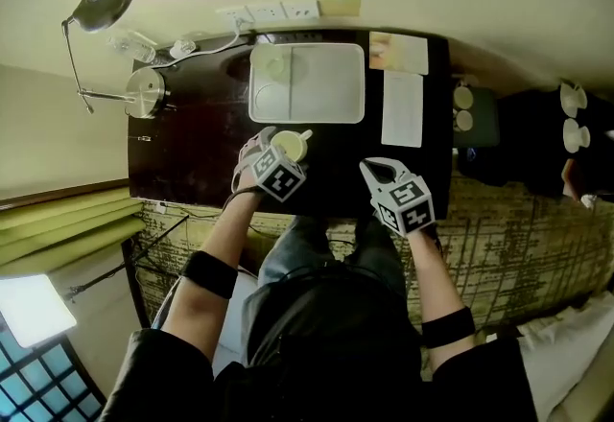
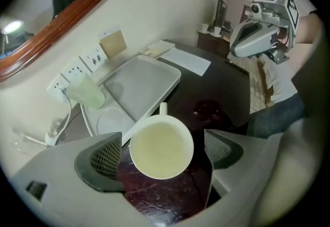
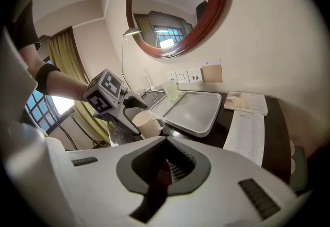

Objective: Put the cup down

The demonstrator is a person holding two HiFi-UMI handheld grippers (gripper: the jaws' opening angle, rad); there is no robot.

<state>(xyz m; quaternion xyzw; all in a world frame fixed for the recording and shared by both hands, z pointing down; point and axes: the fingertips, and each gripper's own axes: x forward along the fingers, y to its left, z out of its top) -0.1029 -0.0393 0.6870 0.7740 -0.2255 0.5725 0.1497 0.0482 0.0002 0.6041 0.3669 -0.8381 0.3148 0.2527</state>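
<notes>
Cup (image 2: 161, 148), cream ceramic: upright on dark counter (image 2: 211, 110) between my left gripper's (image 2: 161, 155) spread jaws, handle at 12 o'clock; right gripper (image 3: 167, 166) pressed together, empty.

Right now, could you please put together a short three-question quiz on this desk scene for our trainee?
1. Multiple choice: relative to the white tray, the cup A) stands inside it, B) stands on the desk just outside it, C) is held up in the air.
2. True or false: the left gripper is clamped on the cup.
3. Fill in: the right gripper has its jaws ____.

Key:
1. B.
2. False: the jaws stand apart, with a gap on each side of the cup.
3. Shut, with nothing between them.
</notes>
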